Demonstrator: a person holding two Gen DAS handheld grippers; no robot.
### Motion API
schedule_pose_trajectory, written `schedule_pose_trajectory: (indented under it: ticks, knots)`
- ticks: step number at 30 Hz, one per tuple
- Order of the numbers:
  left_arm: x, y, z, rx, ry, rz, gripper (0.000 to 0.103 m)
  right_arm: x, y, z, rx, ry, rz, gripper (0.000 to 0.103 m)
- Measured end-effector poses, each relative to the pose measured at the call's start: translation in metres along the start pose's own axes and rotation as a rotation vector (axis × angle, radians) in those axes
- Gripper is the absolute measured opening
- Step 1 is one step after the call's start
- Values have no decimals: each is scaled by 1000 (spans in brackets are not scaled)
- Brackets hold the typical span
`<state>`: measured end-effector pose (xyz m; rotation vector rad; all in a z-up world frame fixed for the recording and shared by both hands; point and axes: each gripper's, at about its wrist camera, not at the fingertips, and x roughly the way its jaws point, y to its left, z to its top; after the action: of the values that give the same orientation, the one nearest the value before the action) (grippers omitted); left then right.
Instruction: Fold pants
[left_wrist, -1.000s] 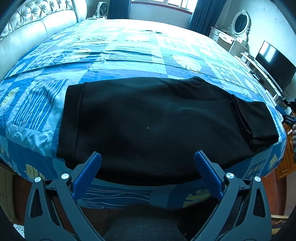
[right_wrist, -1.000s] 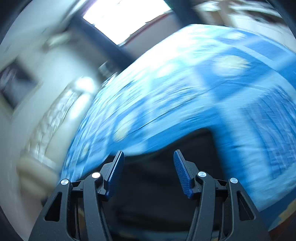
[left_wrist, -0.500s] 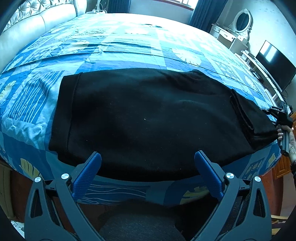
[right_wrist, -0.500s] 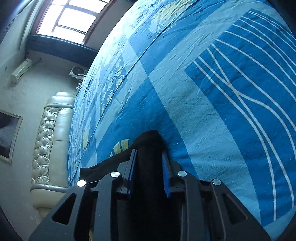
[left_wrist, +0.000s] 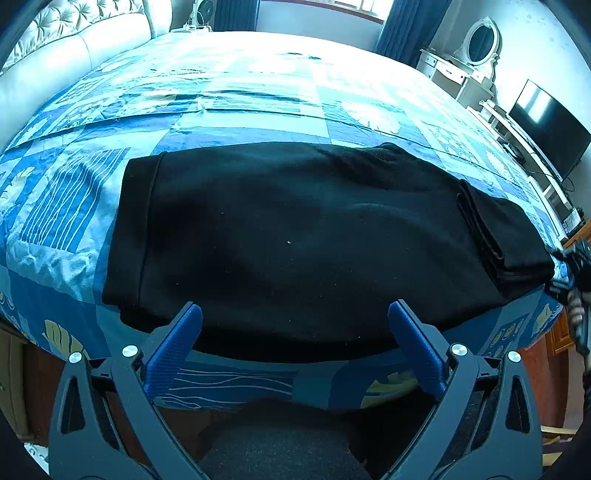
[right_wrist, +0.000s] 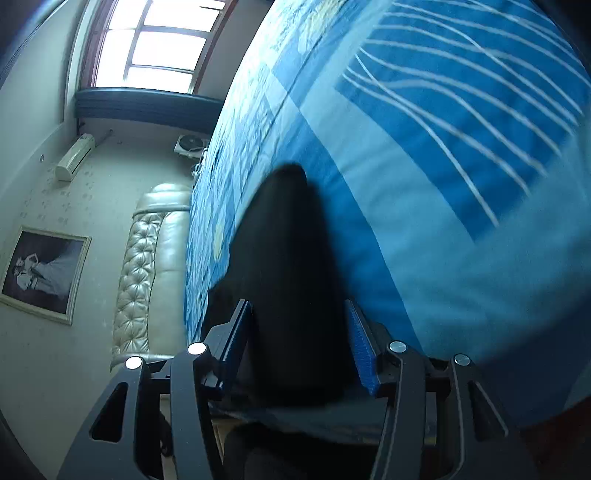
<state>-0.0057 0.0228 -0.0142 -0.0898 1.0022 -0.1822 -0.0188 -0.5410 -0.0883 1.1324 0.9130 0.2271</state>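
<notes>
**Two grippers, one just let go of the hem end**

Nearest the left camera, the left gripper (left_wrist: 295, 332) hangs wide open above the near edge of the pants (left_wrist: 295, 240), clamping nothing. It has not shifted over the last second. The pants lie flat on the bed (left_wrist: 258, 103), close to its near edge, with their long axis running left to right across that view: one banded end at the left, a folded-over stack of cloth at the right.

At that right end the right gripper (right_wrist: 299, 332) has changed most. Half a second ago its jaws were nipped tight on the black cloth; they have just been opening, and now stand apart with the pants end between them, the pads seemingly clear of it. I read this as a release after placing or tugging that end straight, so the next fold is not yet begun.

Farther off sit the headboard (left_wrist: 74, 48) and window (right_wrist: 155, 48).
</notes>
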Motion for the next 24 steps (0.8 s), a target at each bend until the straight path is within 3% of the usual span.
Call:
schedule_pose_trajectory:
  ticks: [2, 3, 6, 11, 13, 14, 17, 18, 20, 23, 24]
  knots:
    - [0, 0, 0, 2, 1, 2, 101, -2, -1, -6, -16, -19, -14, 48]
    - [0, 0, 0, 3, 2, 4, 101, 1, -4, -5, -33, -20, -45, 39]
    - [1, 0, -1, 6, 2, 11, 101, 7, -1, -3, -109, -17, -135, 25]
    - [0, 2, -2, 22, 6, 23, 101, 2, -7, 0, -79, -1, -84, 27]
    - [-2, 7, -1, 22, 10, 21, 101, -9, -2, 4, -84, -15, -109, 33]
    - [-4, 9, 1, 16, 7, 14, 101, -15, 4, 6, -114, -39, -157, 33]
    - [-11, 21, 8, -13, -14, -9, 101, -37, 40, 13, -224, -196, -430, 35]
    - [-12, 26, 11, -25, -21, -15, 101, -39, 59, 16, -262, -249, -471, 37]
    - [-11, 32, 15, -32, -26, -16, 101, -25, 92, 19, -321, -261, -420, 37]
    - [-5, 42, 18, -29, -26, 12, 101, 33, 146, 21, -457, -123, -292, 38]
    - [-3, 44, 19, -32, -23, 16, 101, 69, 169, 18, -517, -36, -243, 42]
